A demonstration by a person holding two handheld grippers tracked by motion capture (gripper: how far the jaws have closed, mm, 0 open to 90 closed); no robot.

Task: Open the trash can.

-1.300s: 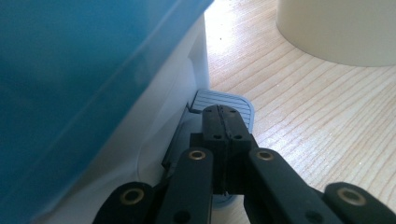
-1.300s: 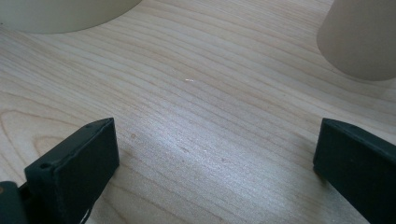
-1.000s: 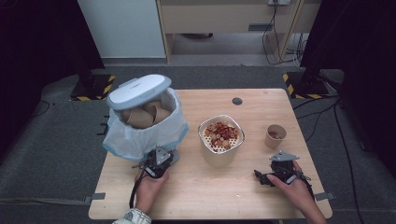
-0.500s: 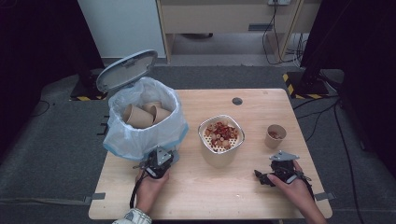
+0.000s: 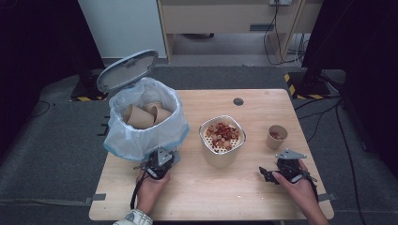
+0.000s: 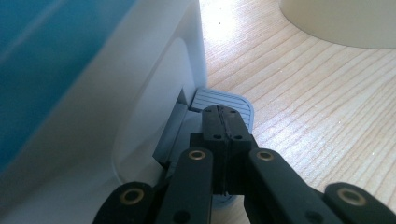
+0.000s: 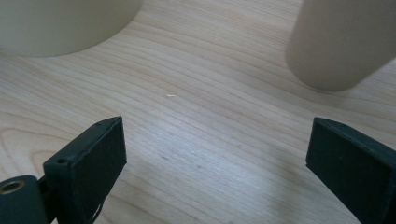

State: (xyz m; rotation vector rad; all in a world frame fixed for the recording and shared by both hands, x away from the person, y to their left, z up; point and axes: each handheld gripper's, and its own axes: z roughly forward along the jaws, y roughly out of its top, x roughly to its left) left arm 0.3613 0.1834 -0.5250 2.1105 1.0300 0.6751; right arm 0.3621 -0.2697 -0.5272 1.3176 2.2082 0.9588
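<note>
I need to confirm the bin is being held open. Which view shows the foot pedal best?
The left gripper view: the grey ribbed foot pedal sits close at the bin's base, with the shut left gripper on top of it. In the high view the gripper and hand cover the pedal. The right gripper view looks across bare table instead.

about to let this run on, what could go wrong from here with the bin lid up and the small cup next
The left gripper, jaws shut, presses the bin's pedal; if it slips off, the lid could drop.

The right gripper, jaws open with nothing between them and just closing a little, sits near the small paper cup, which holds something; a clumsy grab might tip it.

The bin is already crowded with cups, so another may perch on top.
</note>
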